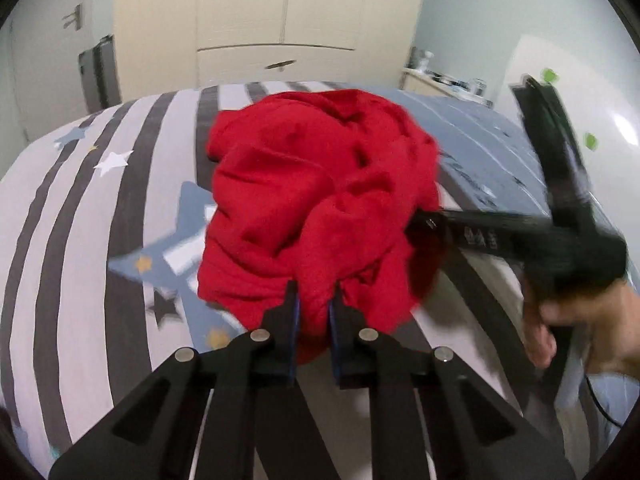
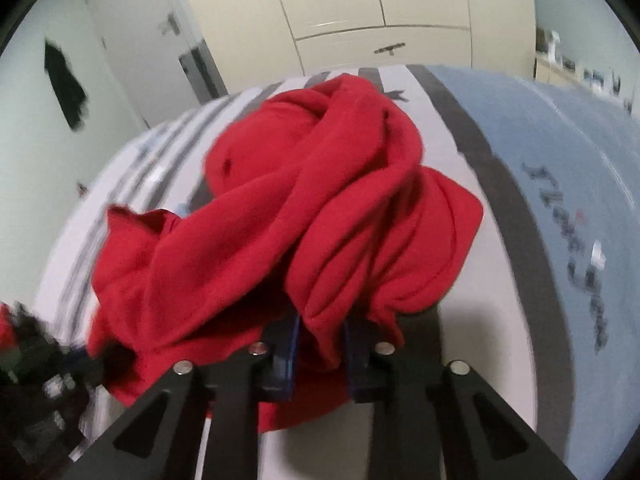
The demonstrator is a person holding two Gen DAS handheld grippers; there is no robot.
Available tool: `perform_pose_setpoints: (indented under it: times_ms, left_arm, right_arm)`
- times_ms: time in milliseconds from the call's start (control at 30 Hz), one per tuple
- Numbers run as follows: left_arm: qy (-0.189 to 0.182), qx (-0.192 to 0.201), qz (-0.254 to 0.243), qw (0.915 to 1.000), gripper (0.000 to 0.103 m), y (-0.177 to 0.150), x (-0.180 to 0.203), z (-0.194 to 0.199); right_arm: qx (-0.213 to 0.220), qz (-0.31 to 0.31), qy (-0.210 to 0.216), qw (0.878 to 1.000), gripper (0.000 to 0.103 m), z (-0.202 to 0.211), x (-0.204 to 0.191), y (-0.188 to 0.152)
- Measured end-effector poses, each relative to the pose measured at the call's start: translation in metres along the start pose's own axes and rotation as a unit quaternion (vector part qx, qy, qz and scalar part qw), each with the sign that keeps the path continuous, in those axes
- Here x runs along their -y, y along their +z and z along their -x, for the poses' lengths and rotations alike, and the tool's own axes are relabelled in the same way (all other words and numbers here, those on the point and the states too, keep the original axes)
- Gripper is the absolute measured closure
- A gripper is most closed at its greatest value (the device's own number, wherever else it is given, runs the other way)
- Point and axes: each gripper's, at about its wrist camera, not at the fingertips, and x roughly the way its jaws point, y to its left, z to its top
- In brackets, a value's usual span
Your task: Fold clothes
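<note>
Your left tongs point(image 1: 313, 304) were clamped on a fold at the near edge of the red garment point(image 1: 320, 200), cloth bunched between the blue-lined fingers point(image 1: 291, 320). Your right tongs point(image 2: 320, 332) likewise pinched a hanging fold of the same red garment point(image 2: 280, 220), the fabric draped over both tips. In the left wrist view your right tongs point(image 1: 424, 224) reached in from the right, held in your hand point(image 1: 580, 332), and met the garment's right side; the motion blur hid how the jaws stood there.

You had the garment crumpled in a heap on the bed point(image 1: 80, 240), on its striped, star-printed cover, with no clear long axis; the heap ran roughly away from you toward the wardrobe point(image 1: 276, 20). Bare cover lay wide to the left of the heap and on the pale blue band point(image 2: 580, 200) to its right. The bed's far edge stood near the wardrobe, with a door point(image 2: 140, 40) at the left and a cluttered side unit point(image 1: 440, 80) at the far right.
</note>
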Motion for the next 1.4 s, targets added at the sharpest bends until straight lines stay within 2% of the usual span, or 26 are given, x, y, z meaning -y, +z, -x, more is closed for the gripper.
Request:
perform_pose_setpoints:
  times_ms: [100,200,300,400,500,600,667,733,767,833,900,933,1000,1067,1200,1300,1367,1400]
  left_arm:
    - [-0.025,0.009,-0.004,0.9997,0.094,-0.031,0.014,0.029]
    - [-0.049,0.003,-0.001,0.9988,0.094,-0.081,0.033,0.076]
    - [-0.058,-0.015,0.006,0.9982,0.094,-0.133,0.052,0.126]
    - [-0.066,-0.059,0.028,0.9956,0.094,-0.191,0.069,0.171]
    - [-0.081,-0.125,0.063,0.9868,0.094,-0.249,0.091,0.215]
    - [-0.088,-0.187,0.071,0.9757,0.094,-0.296,0.114,0.247]
    - [-0.080,-0.218,0.074,0.9698,0.093,-0.313,0.123,0.262]
    - [-0.067,-0.217,0.096,0.9691,0.092,-0.308,0.119,0.277]
    - [-0.061,-0.215,0.108,0.9687,0.087,-0.305,0.117,0.285]
    - [-0.032,-0.200,0.119,0.9720,0.080,-0.289,0.106,0.294]
    - [-0.002,-0.174,0.128,0.9763,0.062,-0.270,0.094,0.303]
    - [0.010,-0.150,0.133,0.9797,0.055,-0.260,0.089,0.306]
    - [0.031,-0.105,0.138,0.9843,0.024,-0.240,0.077,0.301]
    - [0.038,-0.088,0.146,0.9847,0.022,-0.222,0.059,0.276]
    - [0.004,-0.100,0.142,0.9848,0.022,-0.199,0.048,0.209]
    - [-0.017,-0.118,0.111,0.9866,0.022,-0.188,0.059,0.161]
    - [-0.044,-0.143,0.107,0.9831,0.022,-0.183,0.065,0.132]
    - [-0.052,-0.158,0.105,0.9805,0.026,-0.181,0.069,0.122]
  right_arm:
    - [0.007,0.002,0.025,1.000,0.089,0.024,-0.005,-0.022]
    - [-0.013,0.030,0.041,0.999,0.089,0.073,-0.017,-0.078]
    - [-0.034,0.059,0.057,0.996,0.089,0.123,-0.028,-0.134]
    - [-0.054,0.087,0.073,0.992,0.089,0.173,-0.040,-0.190]
    - [-0.075,0.114,0.088,0.987,0.089,0.222,-0.051,-0.246]
    - [-0.137,0.090,0.098,0.982,0.089,0.264,-0.057,-0.312]
    - [-0.175,0.077,0.081,0.978,0.089,0.272,-0.053,-0.338]
    - [-0.208,0.054,0.064,0.975,0.085,0.280,-0.047,-0.357]
    - [-0.221,0.037,0.056,0.973,0.084,0.285,-0.042,-0.363]
    - [-0.224,0.034,0.028,0.974,0.072,0.294,-0.036,-0.361]
    - [-0.197,0.022,0.005,0.980,0.067,0.307,-0.026,-0.347]
    - [-0.183,0.016,-0.007,0.983,0.059,0.313,-0.021,-0.340]
    - [-0.150,0.007,-0.030,0.988,0.049,0.321,-0.012,-0.320]
    - [-0.130,0.006,-0.033,0.991,0.049,0.313,-0.008,-0.300]
    - [-0.100,0.020,-0.035,0.994,0.049,0.268,-0.006,-0.263]
    - [-0.100,0.014,-0.023,0.995,0.049,0.226,-0.012,-0.256]
    - [-0.117,0.019,-0.023,0.993,0.049,0.203,-0.012,-0.265]
    - [-0.129,0.016,-0.017,0.991,0.049,0.192,-0.013,-0.266]
